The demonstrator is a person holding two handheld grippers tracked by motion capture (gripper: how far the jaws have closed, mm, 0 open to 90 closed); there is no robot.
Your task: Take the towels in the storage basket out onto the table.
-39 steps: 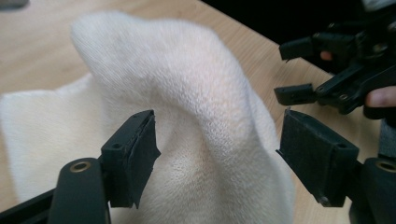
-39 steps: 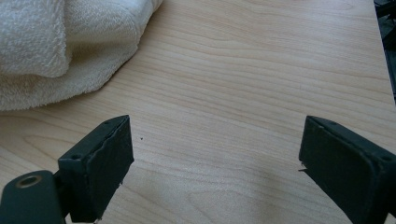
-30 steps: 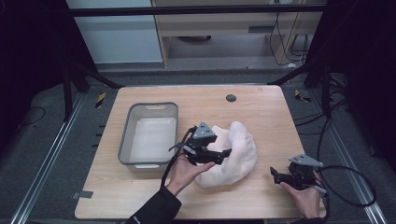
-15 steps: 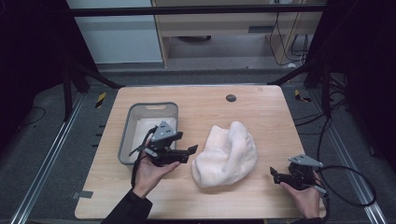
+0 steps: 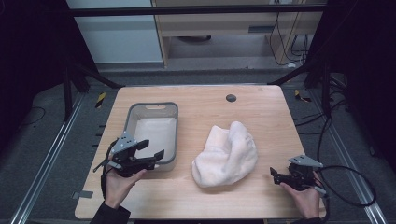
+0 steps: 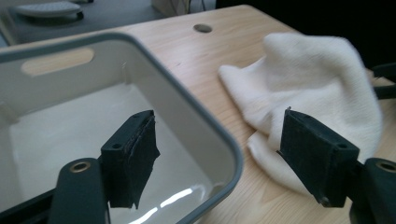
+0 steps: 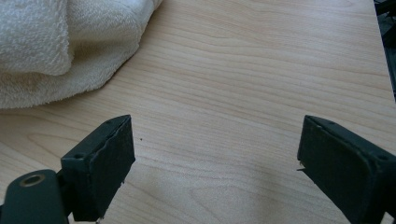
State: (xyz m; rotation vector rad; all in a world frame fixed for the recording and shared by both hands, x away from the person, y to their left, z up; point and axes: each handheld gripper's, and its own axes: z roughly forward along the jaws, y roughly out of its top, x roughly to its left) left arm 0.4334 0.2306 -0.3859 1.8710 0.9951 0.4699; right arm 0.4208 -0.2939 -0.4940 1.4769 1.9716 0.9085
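Left gripper view, towel (image 6: 317,93) partly behind tool pad, bin (image 6: 187,116) cropped.

Fluffy terry towel (image 5: 226,156), glossy plastic bin (image 5: 173,109)

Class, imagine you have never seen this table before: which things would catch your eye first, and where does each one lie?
First the crumpled white towel, lying right of centre on the wooden table. Next the empty grey tub to its left. The left gripper hangs open at the tub's near right corner, while the right gripper rests open near the table's right front corner, apart from the towel.
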